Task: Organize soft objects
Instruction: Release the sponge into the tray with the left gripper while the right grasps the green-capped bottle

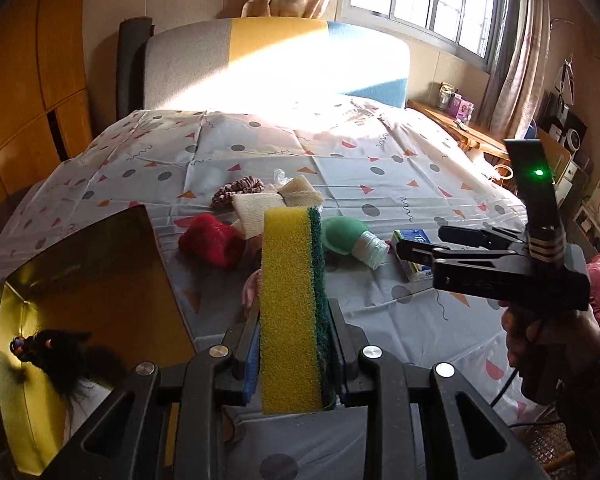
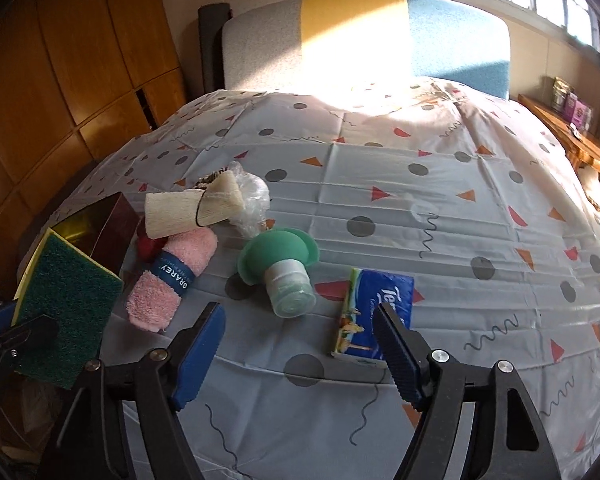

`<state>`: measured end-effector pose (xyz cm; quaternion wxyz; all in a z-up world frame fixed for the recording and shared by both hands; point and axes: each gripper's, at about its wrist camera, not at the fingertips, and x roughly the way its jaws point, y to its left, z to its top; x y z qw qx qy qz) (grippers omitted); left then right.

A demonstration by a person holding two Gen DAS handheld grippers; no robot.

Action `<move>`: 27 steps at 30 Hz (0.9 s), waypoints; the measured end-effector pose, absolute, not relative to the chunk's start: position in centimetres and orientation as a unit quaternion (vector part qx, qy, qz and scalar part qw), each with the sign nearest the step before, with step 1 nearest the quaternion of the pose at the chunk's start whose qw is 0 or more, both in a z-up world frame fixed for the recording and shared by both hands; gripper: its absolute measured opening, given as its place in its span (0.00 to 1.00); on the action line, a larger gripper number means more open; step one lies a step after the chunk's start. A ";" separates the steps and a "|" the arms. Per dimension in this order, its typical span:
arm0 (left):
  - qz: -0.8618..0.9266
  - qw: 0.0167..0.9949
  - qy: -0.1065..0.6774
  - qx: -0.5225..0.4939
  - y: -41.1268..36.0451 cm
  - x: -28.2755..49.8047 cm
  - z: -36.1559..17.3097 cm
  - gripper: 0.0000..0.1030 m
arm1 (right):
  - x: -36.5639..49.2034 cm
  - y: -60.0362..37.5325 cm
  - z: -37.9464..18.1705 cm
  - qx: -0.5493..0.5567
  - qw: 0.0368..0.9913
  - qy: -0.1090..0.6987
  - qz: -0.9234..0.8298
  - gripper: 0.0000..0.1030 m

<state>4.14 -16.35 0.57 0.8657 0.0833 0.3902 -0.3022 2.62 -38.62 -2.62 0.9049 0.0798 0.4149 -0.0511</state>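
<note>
The left gripper has its jaws clamped on the sponge, lifted beside the box, probably its destination. The right gripper hovers, jaws apart, over the bed.

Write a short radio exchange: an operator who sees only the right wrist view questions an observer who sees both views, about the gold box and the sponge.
Operator: Is anything inside the gold box yet? I only see its rim.
Observer: Yes. A black furry item lies in its near corner.
Operator: How does the left tool hold the sponge? I see mostly the green face.
Observer: It is clamped between both fingers by its near end. The yellow foam is on the left, the green scourer is on the right, and most of its length sticks out forward.
</note>
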 end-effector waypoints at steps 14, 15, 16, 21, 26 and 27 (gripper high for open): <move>-0.245 0.891 0.381 0.010 -7.4 4.8 2.9 0.27 | 14.2 -36.9 -8.2 0.001 0.831 0.557 -0.021 0.66; -0.239 0.893 0.381 0.004 -6.7 4.9 3.0 0.27 | 14.3 -36.7 -8.5 0.003 0.826 0.563 -0.018 0.60; -0.234 0.895 0.379 -0.002 -6.0 5.0 3.1 0.27 | 14.1 -36.4 -8.7 -0.005 0.826 0.563 -0.019 0.51; -0.190 0.908 0.371 -0.041 -1.2 6.0 3.9 0.27 | 11.3 -34.8 -8.3 -0.021 0.834 0.552 -0.023 0.48; -0.134 0.918 0.365 -0.076 4.4 6.8 4.1 0.27 | 6.3 -32.8 -8.5 -0.019 0.836 0.548 -0.011 0.49; -0.120 0.919 0.365 -0.086 5.7 7.1 4.0 0.27 | 5.4 -32.5 -8.5 -0.018 0.838 0.545 -0.011 0.49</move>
